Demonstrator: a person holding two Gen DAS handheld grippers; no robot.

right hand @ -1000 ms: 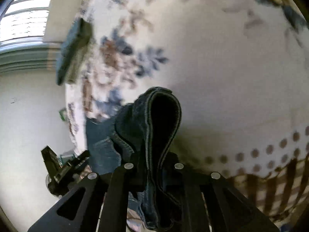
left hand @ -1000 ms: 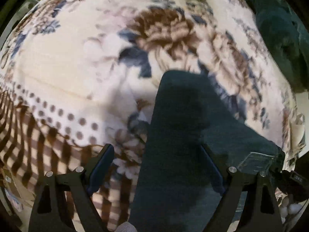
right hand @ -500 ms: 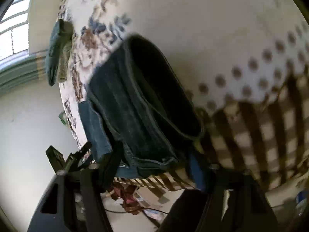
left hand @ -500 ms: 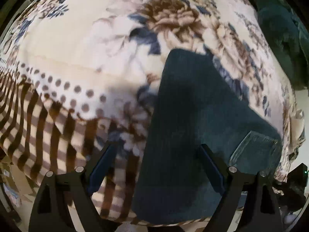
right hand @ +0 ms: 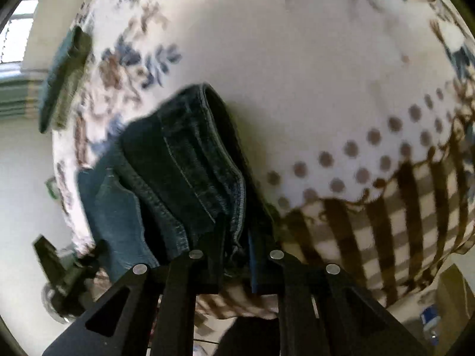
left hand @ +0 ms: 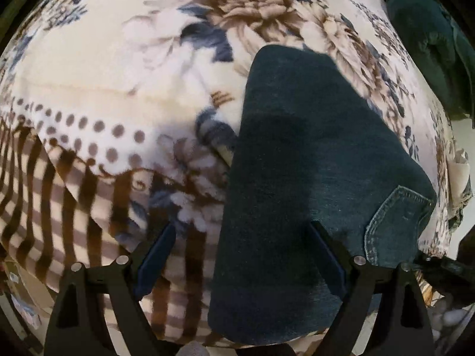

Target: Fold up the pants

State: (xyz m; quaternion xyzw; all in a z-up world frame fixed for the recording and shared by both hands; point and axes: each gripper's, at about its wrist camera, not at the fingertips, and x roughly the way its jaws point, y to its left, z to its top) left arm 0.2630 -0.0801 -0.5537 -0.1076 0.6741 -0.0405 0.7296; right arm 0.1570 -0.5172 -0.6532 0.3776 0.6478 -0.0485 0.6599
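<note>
The dark blue jeans (left hand: 302,172) lie folded on the floral blanket (left hand: 124,68), the near end hanging over the bed's edge, a back pocket (left hand: 394,225) at the right. My left gripper (left hand: 243,252) is open, its fingers either side of the near end, not touching it. In the right wrist view the folded jeans (right hand: 190,163) show their stacked seam edges. My right gripper (right hand: 236,237) is shut on the near edge of the jeans.
The blanket's checked brown border (left hand: 68,201) drapes over the bed's front edge. A dark green cloth (left hand: 424,38) lies at the far right of the bed; a folded dark item (right hand: 63,74) sits far off in the right wrist view. The other gripper (right hand: 59,270) shows at lower left.
The left gripper has drawn back and down from the jeans, staying open. The right gripper opened half a second ago and has shut again on the near edge of the folded jeans.
</note>
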